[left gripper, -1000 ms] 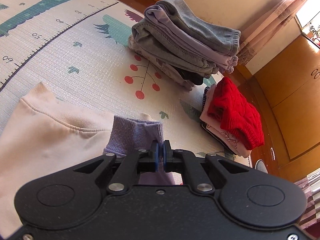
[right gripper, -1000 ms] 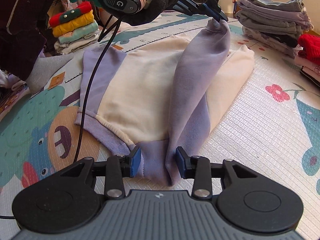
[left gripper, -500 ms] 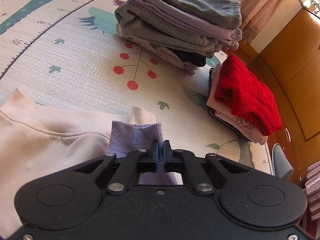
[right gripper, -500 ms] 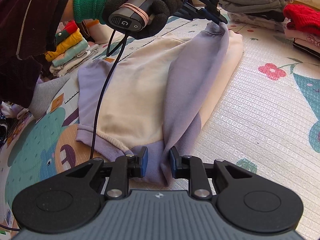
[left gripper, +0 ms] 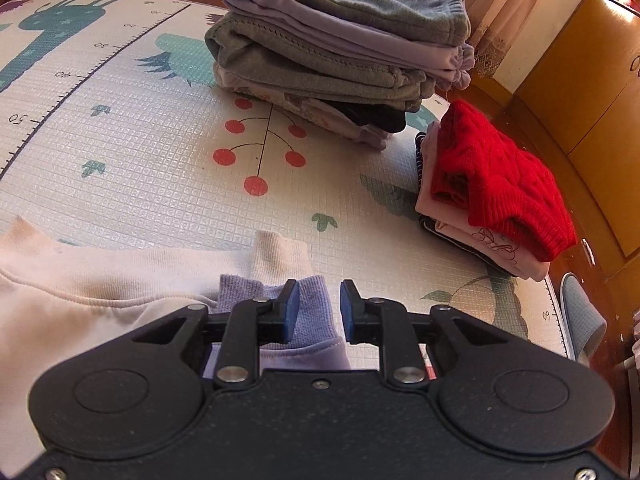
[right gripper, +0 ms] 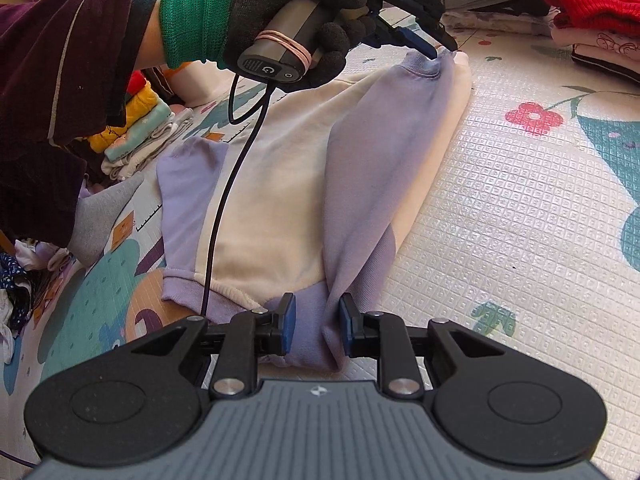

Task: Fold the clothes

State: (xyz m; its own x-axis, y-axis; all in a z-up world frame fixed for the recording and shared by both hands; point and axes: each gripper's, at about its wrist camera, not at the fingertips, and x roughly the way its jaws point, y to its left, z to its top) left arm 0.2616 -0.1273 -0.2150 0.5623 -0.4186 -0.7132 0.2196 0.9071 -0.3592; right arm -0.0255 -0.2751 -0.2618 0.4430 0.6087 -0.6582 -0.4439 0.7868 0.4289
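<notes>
Two claws, both spread: left claw (left gripper: 314, 306) straddling the lilac cuff (left gripper: 308, 304), right claw (right gripper: 316, 320) astride the sleeve's shoulder fold; sweatshirt (right gripper: 272, 184) flat on play mat (right gripper: 500, 208), sleeve (right gripper: 360, 184) laid lengthwise across the body, narrowing it for folding.

Cream-and-lilac sweatshirt (right gripper: 280, 184) flat on patterned foam mat (left gripper: 160, 168); tall grey folded stack (left gripper: 332, 68) behind, red-knit-topped folded pile (left gripper: 496, 196) right.

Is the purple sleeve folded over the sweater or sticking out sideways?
Folded over. The purple sleeve lies lengthwise across the cream sweater, its cuff up by the collar, between the left tongs' open jaws.
</notes>
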